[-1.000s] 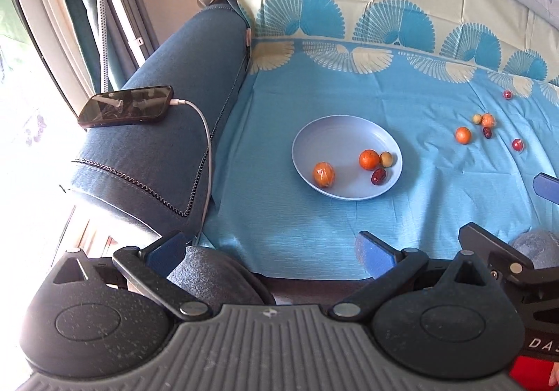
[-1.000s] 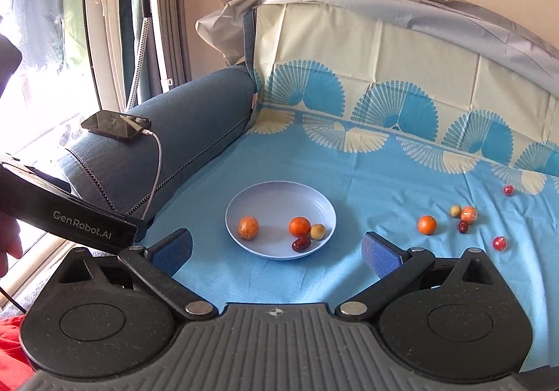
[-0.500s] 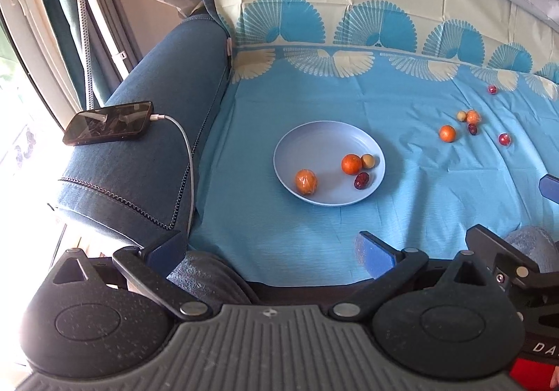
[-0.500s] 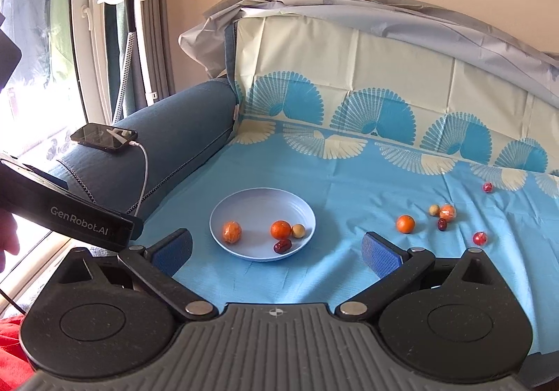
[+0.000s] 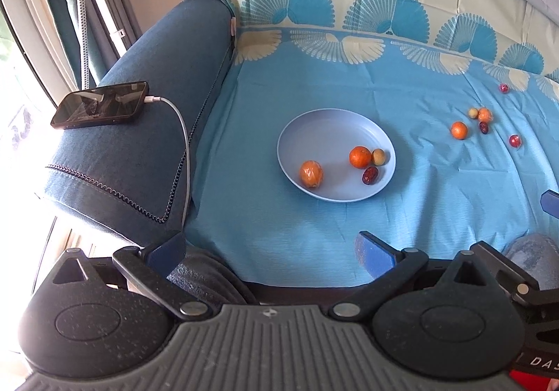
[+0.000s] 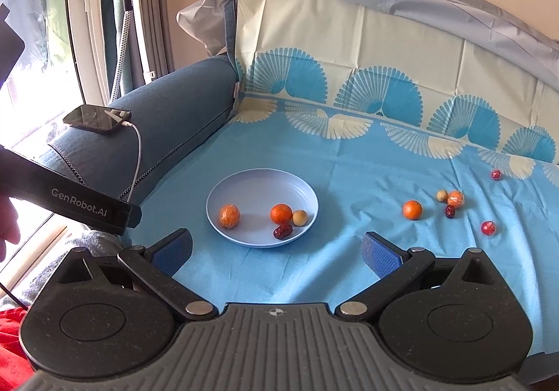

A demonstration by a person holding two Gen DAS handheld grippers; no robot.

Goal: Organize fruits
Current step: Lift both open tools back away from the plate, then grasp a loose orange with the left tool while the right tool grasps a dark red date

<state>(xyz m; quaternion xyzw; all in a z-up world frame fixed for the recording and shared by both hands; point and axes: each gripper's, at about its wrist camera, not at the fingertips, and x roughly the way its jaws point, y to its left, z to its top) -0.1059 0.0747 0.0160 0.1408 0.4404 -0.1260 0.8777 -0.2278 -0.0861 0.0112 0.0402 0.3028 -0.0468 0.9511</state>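
Note:
A pale blue plate [image 5: 314, 132] [image 6: 241, 188] lies on the blue sofa cover. It holds a wrapped orange [image 5: 311, 174] [image 6: 229, 216], a bare orange [image 5: 360, 157] [image 6: 281, 213], a small yellow fruit [image 5: 378, 157] [image 6: 299, 217] and a dark red date [image 5: 369, 175] [image 6: 282, 231]. Loose to the right lie an orange [image 5: 459, 130] [image 6: 412, 209], a wrapped orange [image 6: 456, 198], a yellow fruit [image 6: 441, 195], a date [image 6: 450, 211] and two red wrapped fruits [image 6: 488, 227] [image 6: 496, 174]. My left gripper [image 5: 270, 249] and right gripper [image 6: 276, 251] hang open and empty, short of the plate.
A phone [image 5: 100, 105] with a white cable [image 5: 181, 132] rests on the denim armrest [image 5: 157, 83] at left. The left gripper's body [image 6: 73, 204] crosses the right wrist view's left edge. A garment steamer stand [image 6: 129, 6] is by the window. Sofa backrest [image 6: 384, 52] rises behind.
Both cameras shifted slightly; the right wrist view pulled back and up a little over the last second. No fruit has moved. Both grippers stay open.

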